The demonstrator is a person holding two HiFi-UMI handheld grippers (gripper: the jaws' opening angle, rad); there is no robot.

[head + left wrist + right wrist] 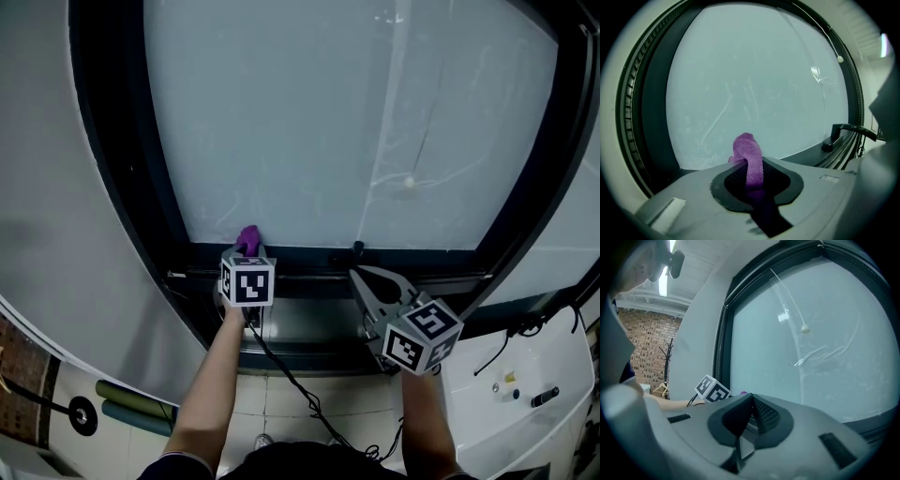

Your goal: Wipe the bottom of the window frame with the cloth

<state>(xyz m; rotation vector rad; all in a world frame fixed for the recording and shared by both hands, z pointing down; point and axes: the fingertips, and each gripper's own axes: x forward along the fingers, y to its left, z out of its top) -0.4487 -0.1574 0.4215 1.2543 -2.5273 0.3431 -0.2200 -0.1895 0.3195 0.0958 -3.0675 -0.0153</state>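
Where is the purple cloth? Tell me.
Head view, left of centre: the purple terry cloth is pinched in the left gripper, at the black window frame's bottom rail, where it meets the frosted glass.

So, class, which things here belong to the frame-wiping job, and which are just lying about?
Job: purple cloth, left tool gripping it, bottom of window frame.
Lying about: two rolls on the floor, white unit, hanging cord.
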